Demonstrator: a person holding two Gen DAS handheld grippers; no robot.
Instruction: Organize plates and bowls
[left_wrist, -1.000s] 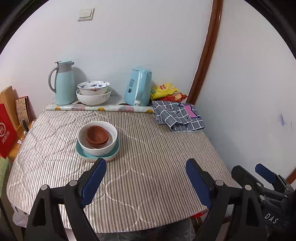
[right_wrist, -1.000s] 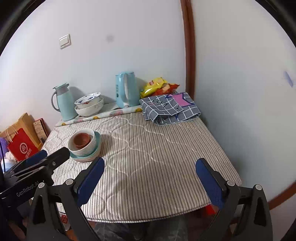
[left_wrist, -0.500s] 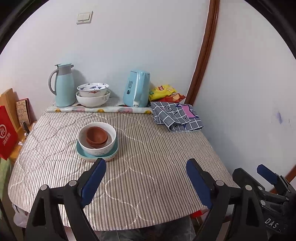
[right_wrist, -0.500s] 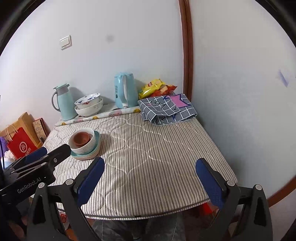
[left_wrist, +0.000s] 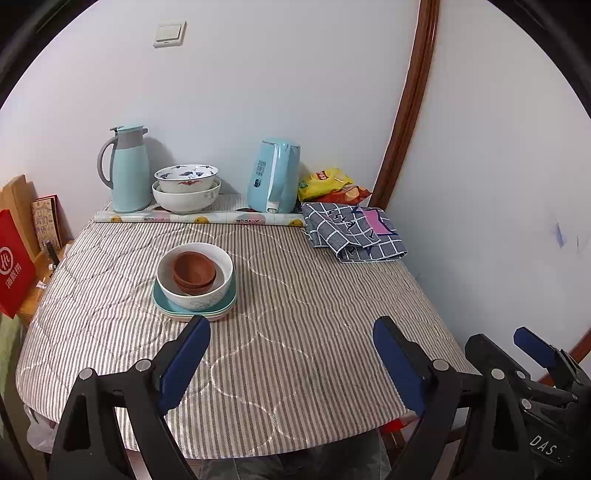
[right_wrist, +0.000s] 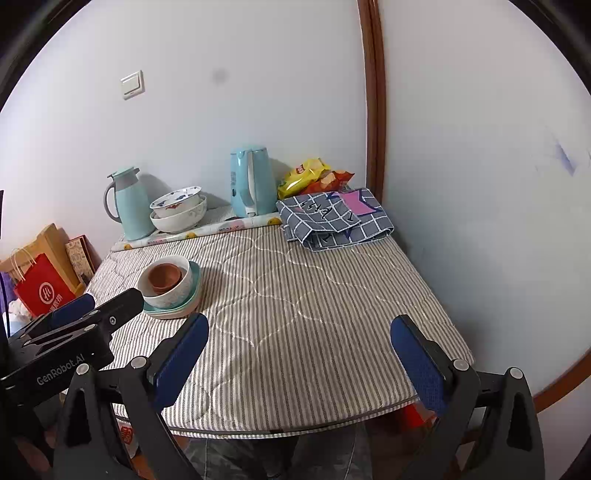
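Two grippers: left gripper (left_wrist: 291, 350) and right gripper (right_wrist: 299, 350) hover over the worktop (left_wrist: 295, 332), jaws wide, empty.
Change: none; both hold position as a second ago.
Stack: bowls on plates (left_wrist: 195, 277) at ten o'clock, seemingly organized.

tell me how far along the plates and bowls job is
Looks mostly done: the brown bowls sit nested in a white bowl on the teal plates, one stack mid-table. Nothing is in hand: the left gripper and right gripper are both open and empty, short of the stack. Possibly left: the two patterned bowls stacked by the wall, apart from that stack.
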